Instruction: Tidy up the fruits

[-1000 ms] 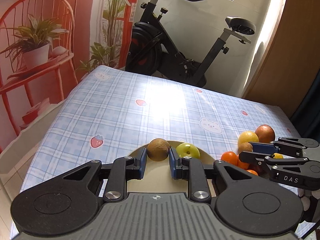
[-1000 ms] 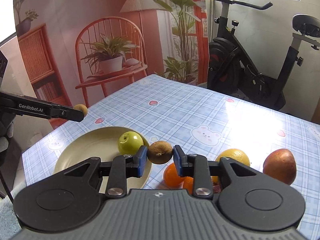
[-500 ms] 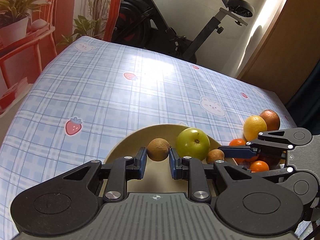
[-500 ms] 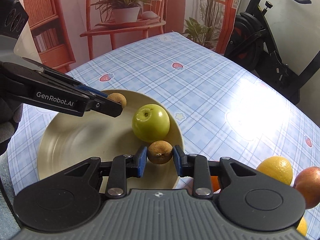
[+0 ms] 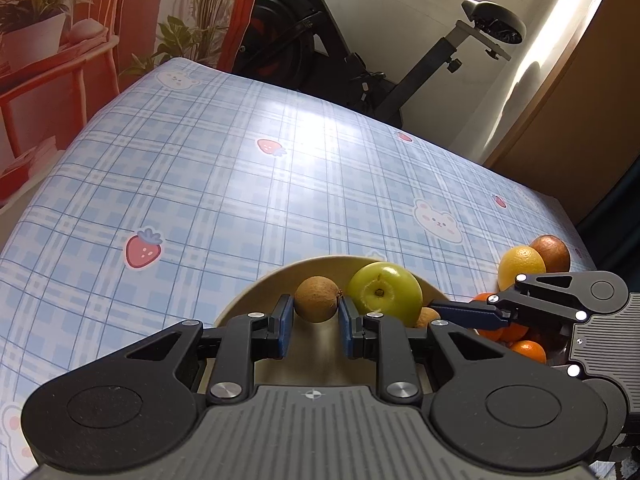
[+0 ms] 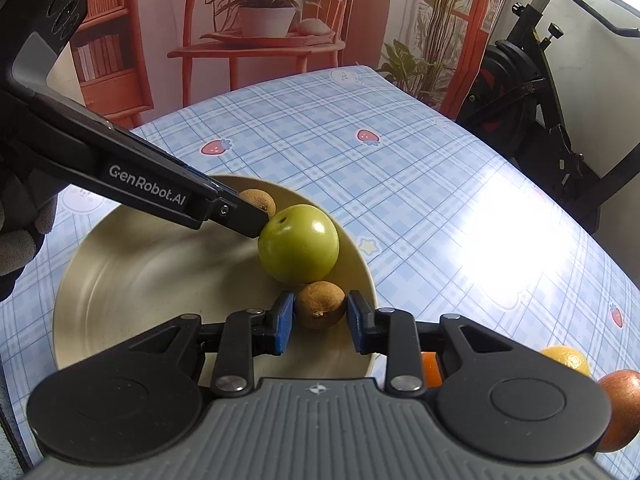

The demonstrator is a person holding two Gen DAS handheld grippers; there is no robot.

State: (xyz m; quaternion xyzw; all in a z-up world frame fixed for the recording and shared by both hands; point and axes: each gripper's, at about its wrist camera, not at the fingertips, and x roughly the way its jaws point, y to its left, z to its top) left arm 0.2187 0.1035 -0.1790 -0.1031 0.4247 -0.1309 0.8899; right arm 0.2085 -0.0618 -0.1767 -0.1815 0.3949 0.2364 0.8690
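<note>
A cream plate (image 6: 132, 280) (image 5: 256, 292) sits near the front of the checked tablecloth and holds a green apple (image 6: 298, 243) (image 5: 384, 294). My left gripper (image 5: 313, 314) is shut on a small brown fruit (image 5: 317, 299), held low over the plate just left of the apple. My right gripper (image 6: 320, 322) is shut on a second brown fruit (image 6: 321, 305), which sits down in the plate against the apple's near side. In the right wrist view the left gripper's arm crosses from the left, its brown fruit (image 6: 262, 201) showing behind the apple.
Right of the plate lie loose fruits: a yellow orange (image 5: 520, 266) (image 6: 570, 360), a reddish-brown fruit (image 5: 554, 252) (image 6: 620, 408) and several small oranges (image 5: 528, 350). An exercise bike (image 5: 360, 52) stands beyond the table's far edge. A gloved hand (image 6: 20, 240) is at the left.
Both grippers came down over the plate with their brown fruits. The right one swung left from the orange pile and now rests its fruit beside the apple.
</note>
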